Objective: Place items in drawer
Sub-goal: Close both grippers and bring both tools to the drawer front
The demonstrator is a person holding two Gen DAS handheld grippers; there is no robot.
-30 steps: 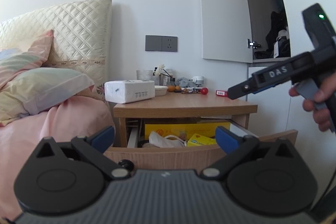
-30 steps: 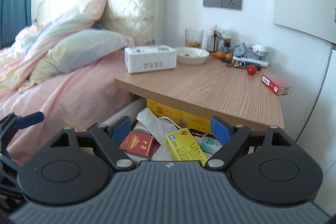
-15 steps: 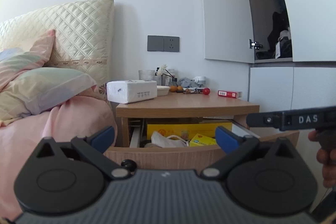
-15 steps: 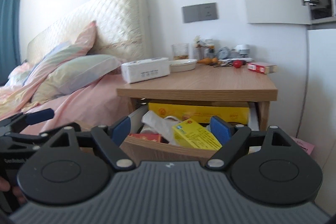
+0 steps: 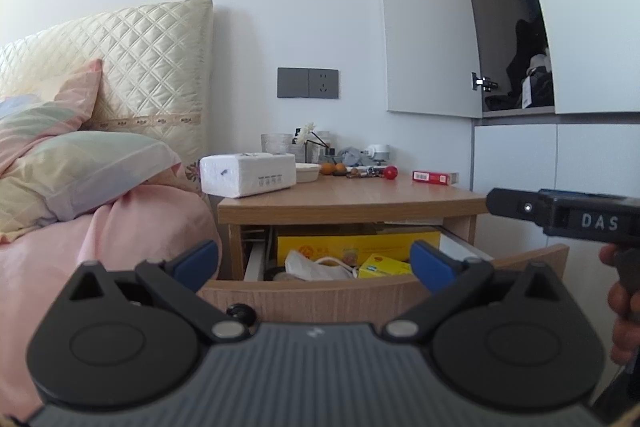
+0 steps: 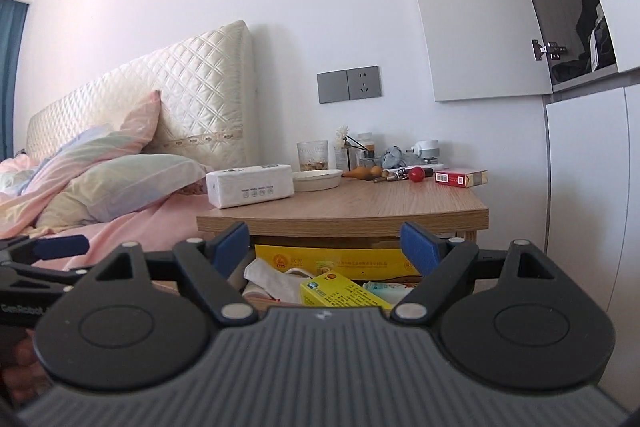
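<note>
The nightstand drawer (image 5: 320, 297) stands pulled open below the wooden top (image 5: 352, 197). Inside lie a long yellow box (image 5: 360, 247), a small yellow box (image 6: 340, 293) and white cloth (image 5: 316, 265). On the top sit a white tissue pack (image 5: 248, 174), a red box (image 5: 434, 178), a red ball (image 5: 391, 171) and a shallow bowl (image 6: 318, 180). My left gripper (image 5: 314, 263) is open and empty in front of the drawer. My right gripper (image 6: 324, 245) is open and empty, level with the nightstand's edge; its body also shows at the right of the left wrist view (image 5: 568, 217).
A bed with pink bedding (image 5: 100, 239) and pillows (image 5: 76, 171) lies left of the nightstand. A white wardrobe (image 5: 580, 155) with an open upper door stands to the right. Small clutter and a glass (image 6: 312, 155) sit at the back of the top.
My right gripper has dropped from above the nightstand down to drawer height and levelled out. The left gripper has hardly moved.
</note>
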